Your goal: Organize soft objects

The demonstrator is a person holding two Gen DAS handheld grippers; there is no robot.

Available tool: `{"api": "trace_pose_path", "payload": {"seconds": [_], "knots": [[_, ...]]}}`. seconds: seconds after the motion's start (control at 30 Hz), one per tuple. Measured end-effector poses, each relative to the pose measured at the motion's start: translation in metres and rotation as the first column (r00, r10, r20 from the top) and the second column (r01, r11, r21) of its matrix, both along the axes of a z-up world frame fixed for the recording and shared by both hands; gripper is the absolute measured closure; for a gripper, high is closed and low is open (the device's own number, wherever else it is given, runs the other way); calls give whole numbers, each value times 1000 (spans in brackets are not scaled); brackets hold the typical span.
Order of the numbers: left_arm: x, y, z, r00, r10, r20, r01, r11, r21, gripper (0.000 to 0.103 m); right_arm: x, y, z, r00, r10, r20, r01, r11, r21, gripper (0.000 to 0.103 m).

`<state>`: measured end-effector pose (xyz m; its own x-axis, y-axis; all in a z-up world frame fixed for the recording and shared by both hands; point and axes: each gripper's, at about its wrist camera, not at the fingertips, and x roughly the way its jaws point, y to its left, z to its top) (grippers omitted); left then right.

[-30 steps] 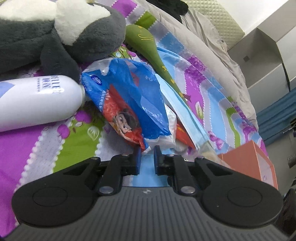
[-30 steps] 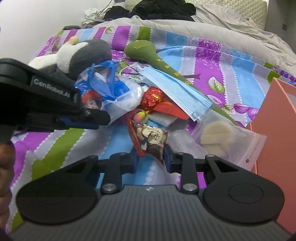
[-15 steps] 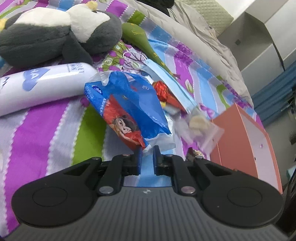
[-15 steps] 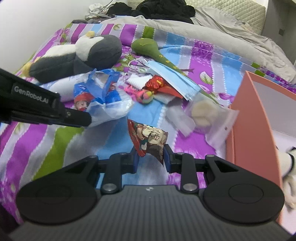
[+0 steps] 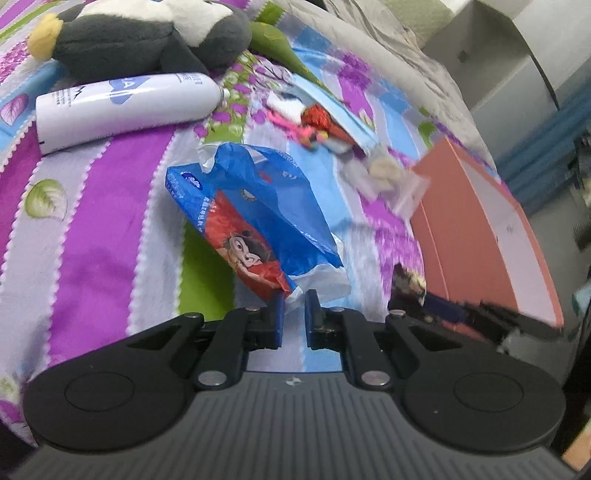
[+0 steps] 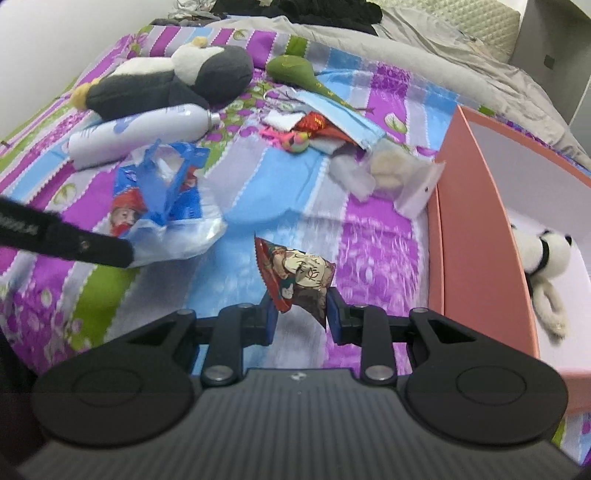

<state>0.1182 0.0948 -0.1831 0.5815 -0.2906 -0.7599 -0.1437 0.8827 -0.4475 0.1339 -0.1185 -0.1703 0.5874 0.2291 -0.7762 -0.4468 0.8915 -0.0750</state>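
Two snack packets: a blue one and a red one. Two plush toys: a penguin and a white one. One white bottle, one pink box.

A bed fills most of both views, covered by a striped blanket in purple, blue, green and grey with leaf prints. Beyond it lies a rumpled grey duvet, and a quilted pale headboard stands at the far end. A plain white wall runs along one side. A white cabinet stands beside blue curtains.
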Motion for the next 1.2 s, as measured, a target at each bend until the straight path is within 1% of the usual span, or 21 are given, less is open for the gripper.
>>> {"api": "trace_pose_path", "payload": {"seconds": [0.1,0.17,0.33,0.37,0.43,0.47,0.5,0.57,0.6,0.63,0.7,0.83,0.9,1.07,1.2], "knots": [[-18,8,1,1000,3,-7,-3,1000,11,90,-10,-5,2,1000,-13,-6,13,1000,28,71],[-27,14,2,1000,14,-13,-14,1000,20,90,-14,-4,0,1000,-13,-12,13,1000,18,71],[-35,25,3,999,42,-24,-42,999,31,88,-17,-2,-5,1000,-13,-17,14,1000,20,70],[-36,27,2,998,56,-29,-55,998,30,85,-17,-2,-7,1000,-13,-26,13,1000,24,69],[-37,30,1,996,72,-43,-71,997,15,74,-16,-2,-8,999,-10,-52,12,999,45,68],[-38,31,1,996,78,-42,-78,997,10,60,-16,-3,-8,998,-9,-67,13,998,61,59],[-40,32,3,996,87,-34,-87,996,3,50,-17,-3,-8,997,-11,-72,16,997,75,49],[-44,33,6,995,103,-14,-103,995,-8,50,-20,-6,-5,997,-15,-71,23,994,108,36],[-46,34,7,994,105,-6,-105,994,-16,50,-20,-8,-5,997,-15,-77,25,991,135,32],[-47,34,8,994,106,1,-106,994,-25,49,-20,-9,-5,996,-14,-87,28,988,155,32],[-46,33,10,993,113,15,-112,993,-39,41,-19,-9,-5,995,-14,-102,32,984,176,32],[-41,32,12,987,152,47,-150,987,-57,40,-17,-5,-8,996,-24,-83,37,987,157,32],[-37,31,12,984,169,58,-166,984,-64,40,-14,-5,-9,996,-31,-84,44,985,164,32],[-20,21,9,984,167,69,-166,986,-20,40,-3,-4,-19,991,-75,-109,92,982,163,32],[-8,11,0,985,162,55,-163,986,26,40,2,-4,-25,986,-91,-139,116,976,183,32]]}}
